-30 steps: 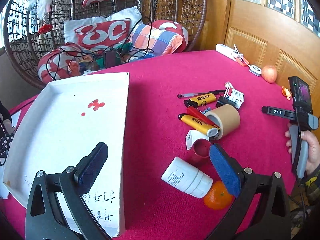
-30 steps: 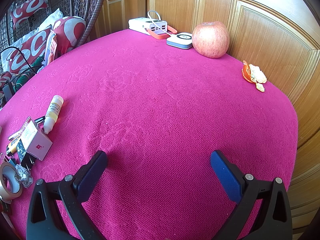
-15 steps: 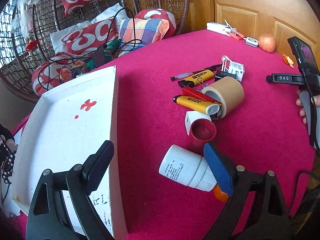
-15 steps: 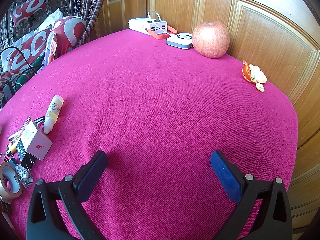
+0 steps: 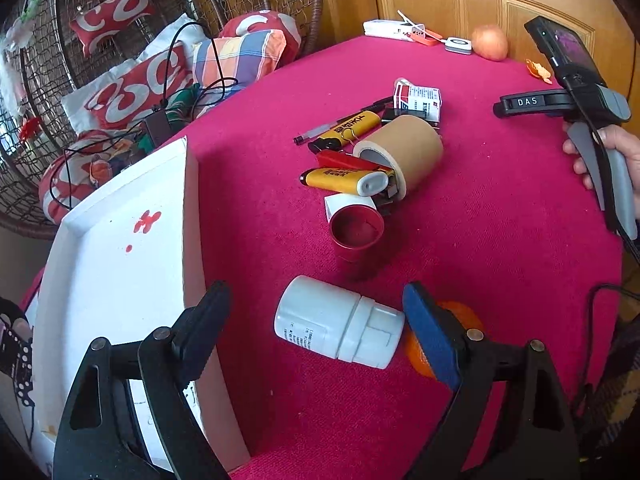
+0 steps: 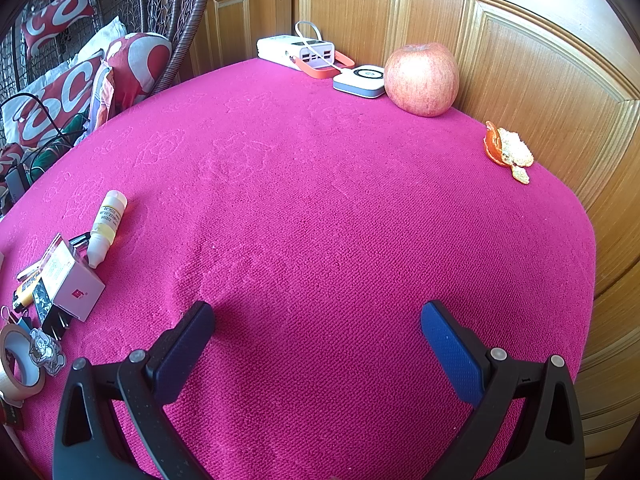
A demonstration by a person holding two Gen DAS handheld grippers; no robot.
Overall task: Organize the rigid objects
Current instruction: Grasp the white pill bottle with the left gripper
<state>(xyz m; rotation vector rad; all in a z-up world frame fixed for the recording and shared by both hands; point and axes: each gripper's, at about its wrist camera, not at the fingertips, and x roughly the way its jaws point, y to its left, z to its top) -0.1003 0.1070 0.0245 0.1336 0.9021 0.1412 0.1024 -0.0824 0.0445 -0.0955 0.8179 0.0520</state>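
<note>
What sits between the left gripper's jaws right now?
In the left wrist view, a white plastic pill bottle lies on its side between the open jaws of the left gripper, untouched.

Your round table in magenta terry cloth (image 6: 340,240), white cardboard tray (image 5: 116,264) at left edge, white plastic pill bottle (image 5: 340,328) on its side, red apple (image 6: 421,79) at far rim, orange peel scrap (image 6: 506,152) near it.

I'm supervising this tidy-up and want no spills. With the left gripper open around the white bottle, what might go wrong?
The white bottle lies on its side between the left gripper's open fingers, so it may roll or slip when squeezed. The orange sits right behind the right finger and could get nudged away. The white tray's wall is close beside the left finger and might be bumped.
</note>
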